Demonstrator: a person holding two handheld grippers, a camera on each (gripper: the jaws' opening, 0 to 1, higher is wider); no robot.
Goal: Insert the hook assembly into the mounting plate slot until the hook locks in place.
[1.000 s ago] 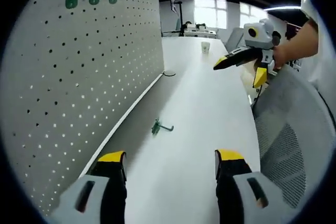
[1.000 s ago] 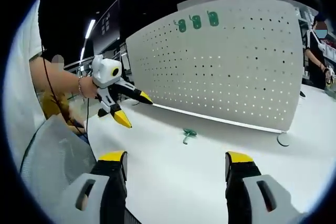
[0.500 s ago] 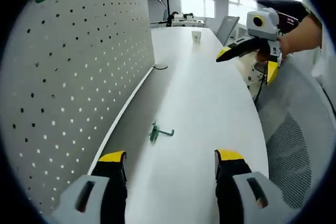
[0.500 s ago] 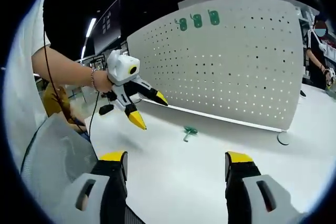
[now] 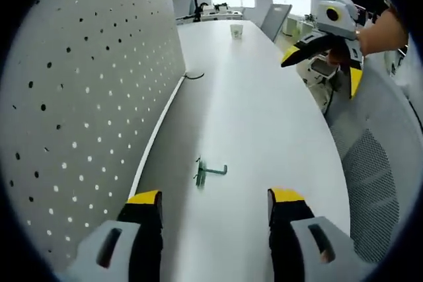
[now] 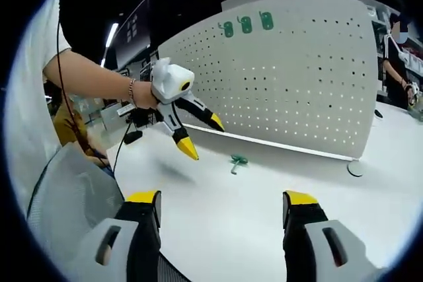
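Left gripper [image 5: 210,204]: jaws spread wide and empty, poised above the table [image 5: 264,117] with the hook lying just ahead, between the two yellow tips.
Right gripper [image 6: 220,209]: jaws likewise parted, holding nothing, held off to the side, well apart from the hook; in the left gripper view it appears at the upper right with its jaws open.
Hook assembly [image 5: 206,172]: a small green hook lying flat on the white table, near the foot of the pegboard but not touching it.
Mounting plate [image 6: 291,77]: the upright white pegboard; three green hooks [image 6: 246,25] already hang in its top row.
Step in hand: approach for the pick-up; the hook is not yet gripped.
Risk, grasp: the hook is thin and lies flat, so closing jaws may skid over it or flick it away.
Risk, orientation: a skewed grip would likely leave the prongs misaligned with the holes, preventing locking.
Risk, visibility: a close approach may hide the hook behind the jaws.
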